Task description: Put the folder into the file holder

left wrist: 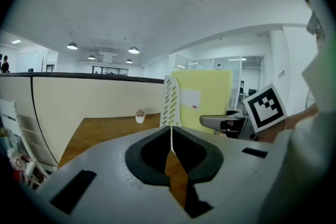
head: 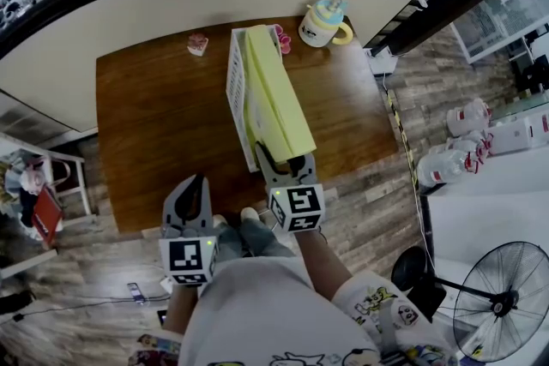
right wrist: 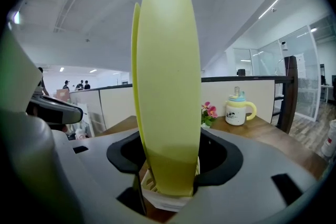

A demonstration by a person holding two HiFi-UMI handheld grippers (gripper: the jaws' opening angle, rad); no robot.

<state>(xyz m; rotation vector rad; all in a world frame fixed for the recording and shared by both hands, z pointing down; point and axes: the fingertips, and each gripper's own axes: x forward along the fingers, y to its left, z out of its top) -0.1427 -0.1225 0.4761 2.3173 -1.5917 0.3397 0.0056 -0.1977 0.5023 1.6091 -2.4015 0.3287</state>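
Back near the body, left gripper (head: 196,184) jaws pressed together; right gripper (head: 284,160) reaches ahead, jaws spread wide around the folder (head: 274,99).

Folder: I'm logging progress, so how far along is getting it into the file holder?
Done: the yellow folder stands in the white file holder. In hand: the right tongs straddle its near end, seemingly not squeezing; the left tongs are shut and empty. Left: draw the right tongs clear.

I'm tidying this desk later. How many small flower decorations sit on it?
2. One small potted plant stands left of the file holder; pink flowers sit behind it, beside the cup. The folder could hide more.
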